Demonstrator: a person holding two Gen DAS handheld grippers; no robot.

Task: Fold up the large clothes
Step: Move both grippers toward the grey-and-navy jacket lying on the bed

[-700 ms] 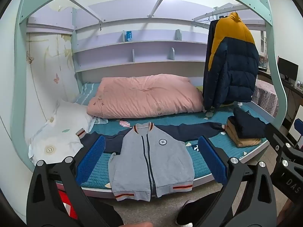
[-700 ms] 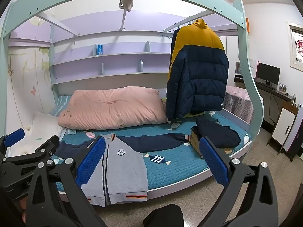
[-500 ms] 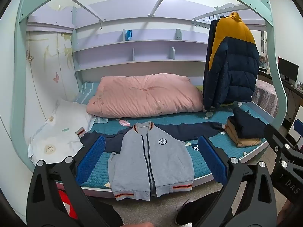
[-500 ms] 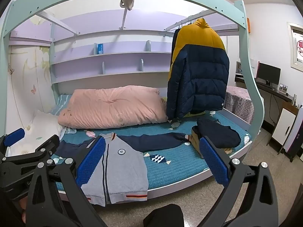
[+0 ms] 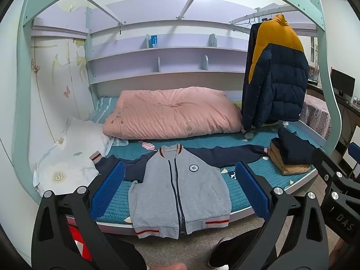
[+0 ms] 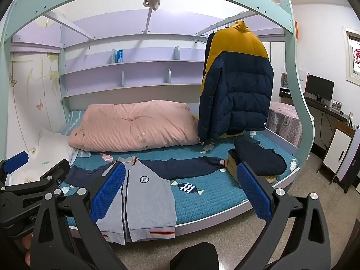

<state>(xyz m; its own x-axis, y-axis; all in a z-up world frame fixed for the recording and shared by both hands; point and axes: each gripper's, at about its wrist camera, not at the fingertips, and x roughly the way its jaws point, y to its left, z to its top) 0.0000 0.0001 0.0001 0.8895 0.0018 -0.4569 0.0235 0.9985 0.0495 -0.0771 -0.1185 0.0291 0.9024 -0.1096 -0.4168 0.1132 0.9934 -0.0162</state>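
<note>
A grey zip jacket [image 5: 180,191] [image 6: 139,200] with navy sleeves lies spread flat, front up, on the teal bed cover [image 5: 238,191], its hem hanging over the bed's front edge. Its sleeves stretch out to both sides. My left gripper [image 5: 180,191] stands open in front of the bed, well short of the jacket, nothing between its blue pads [image 5: 108,189]. My right gripper [image 6: 180,191] is open too, held off the bed further right, and its jaws are empty. Each gripper shows at the edge of the other's view.
A pink duvet [image 5: 173,112] lies at the back of the bed and a white pillow [image 5: 72,153] at the left. A yellow and navy puffer coat [image 5: 274,74] hangs at the right. Folded clothes [image 5: 290,155] are stacked on the bed's right end. The bed frame arches overhead.
</note>
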